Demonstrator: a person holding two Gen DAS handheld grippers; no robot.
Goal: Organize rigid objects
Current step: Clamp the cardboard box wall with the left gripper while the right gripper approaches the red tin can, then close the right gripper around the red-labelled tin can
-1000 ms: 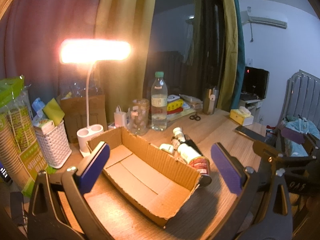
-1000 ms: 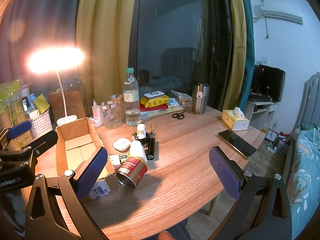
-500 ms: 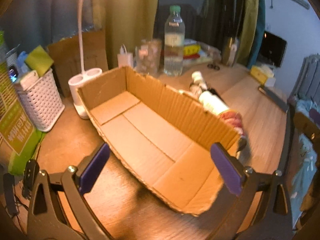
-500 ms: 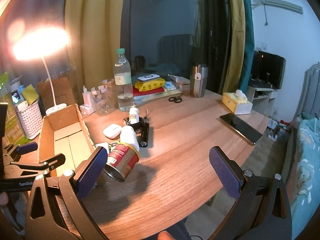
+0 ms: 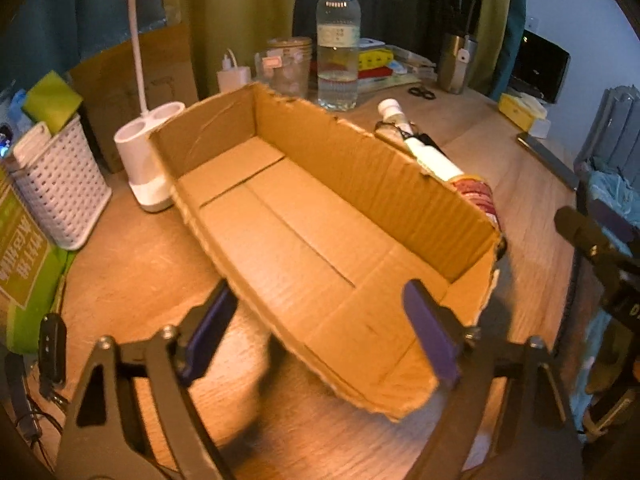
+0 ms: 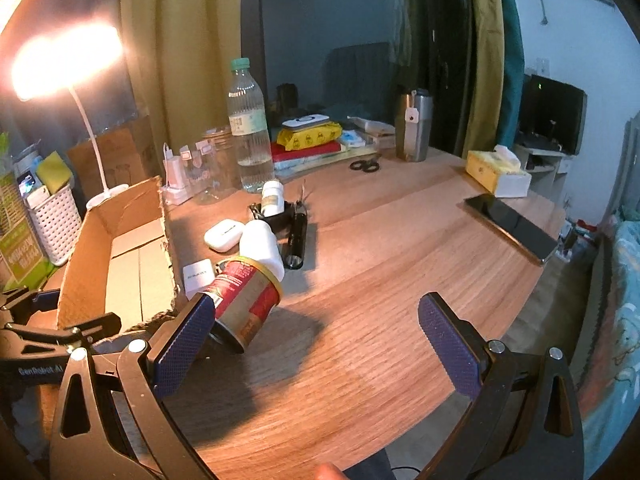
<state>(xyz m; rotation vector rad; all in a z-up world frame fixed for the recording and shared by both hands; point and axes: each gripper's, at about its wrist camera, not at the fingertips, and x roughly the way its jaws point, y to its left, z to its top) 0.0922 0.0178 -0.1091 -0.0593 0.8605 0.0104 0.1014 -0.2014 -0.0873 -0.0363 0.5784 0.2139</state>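
An empty open cardboard box [image 5: 320, 216] lies on the wooden table, also in the right wrist view [image 6: 120, 256]. My left gripper [image 5: 320, 332] is open, its fingers straddling the box's near wall. Beside the box lie a red tin can [image 6: 244, 300], a white bottle [image 6: 262, 246], an earbud case [image 6: 224, 234], a small pill bottle [image 6: 273, 198] and a black flashlight [image 6: 297, 236]. My right gripper [image 6: 316, 336] is open and empty just right of the can; its left finger [image 6: 184, 344] is close to the can.
A water bottle [image 6: 248, 128], glass jar [image 5: 289, 65], desk lamp base [image 5: 146, 160], white basket [image 5: 60, 192], steel tumbler [image 6: 414, 130], scissors [image 6: 364, 165], tissue box [image 6: 498, 172] and phone [image 6: 510, 226] stand around the table [image 6: 400, 280].
My left gripper has dropped and moved forward onto the box's near edge. My right gripper has moved forward and left towards the can.
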